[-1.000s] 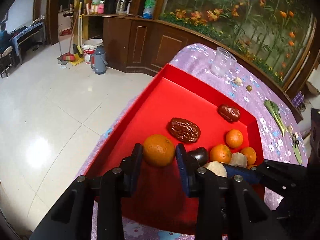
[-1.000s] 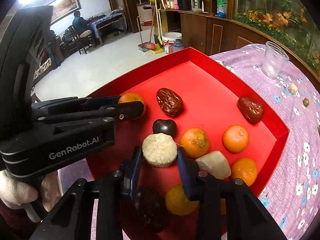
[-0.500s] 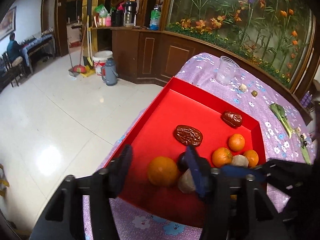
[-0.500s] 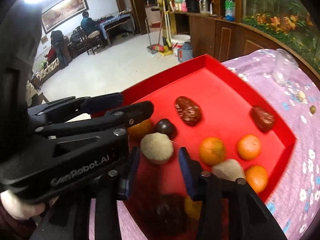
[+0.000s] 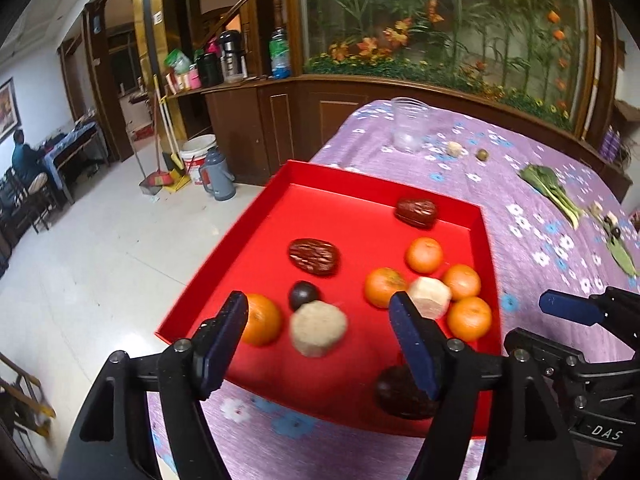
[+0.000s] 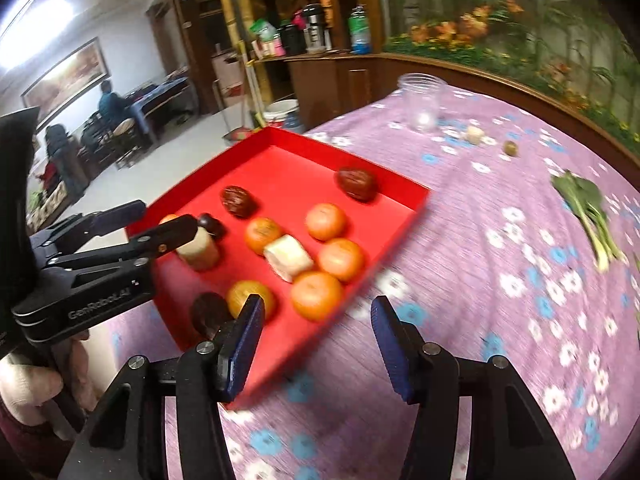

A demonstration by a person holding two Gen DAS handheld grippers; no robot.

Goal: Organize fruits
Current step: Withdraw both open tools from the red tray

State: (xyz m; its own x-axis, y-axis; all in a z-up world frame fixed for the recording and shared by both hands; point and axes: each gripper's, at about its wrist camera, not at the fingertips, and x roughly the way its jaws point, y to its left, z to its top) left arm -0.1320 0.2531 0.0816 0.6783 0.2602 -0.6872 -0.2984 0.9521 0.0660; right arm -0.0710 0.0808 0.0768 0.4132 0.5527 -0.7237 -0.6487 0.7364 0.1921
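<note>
**A:** Grippers first, left to right. The left gripper [image 5: 316, 336] has just been opening its jaws; they stand spread and empty, with an orange [image 5: 260, 319] and a round beige fruit [image 5: 318, 330] lying loose on the tray floor between the blue pads, touched by neither. The right gripper [image 6: 318, 334] has also just been opening and grasps nothing; below its gap is the near edge of the red tray [image 6: 288, 148] and purple cloth.

**B:** So both fruits are set down. Where is the rest?

**A:** Inside the tray: two wrinkled red dates [image 5: 314, 256] toward the far side, a small dark round fruit [image 5: 304, 295] near the beige one, a cluster of oranges [image 5: 424, 255] around a pale peeled chunk [image 5: 430, 298] on the right, and another dark fruit at the near wall.

**B:** How would you finish the step well?

**A:** I'd lift straight clear so the pads don't nudge the round pieces, which probably roll easily, then fetch the strays.

**B:** Strays?

**A:** On the tablecloth [image 6: 500, 280], beyond a clear plastic cup [image 6: 422, 102], sit a pale piece [image 6: 475, 135] and a small brownish fruit [image 6: 510, 148]; further right lies a leafy green [image 6: 588, 208]. The cup and the left tool's body crowd the reach.
</note>
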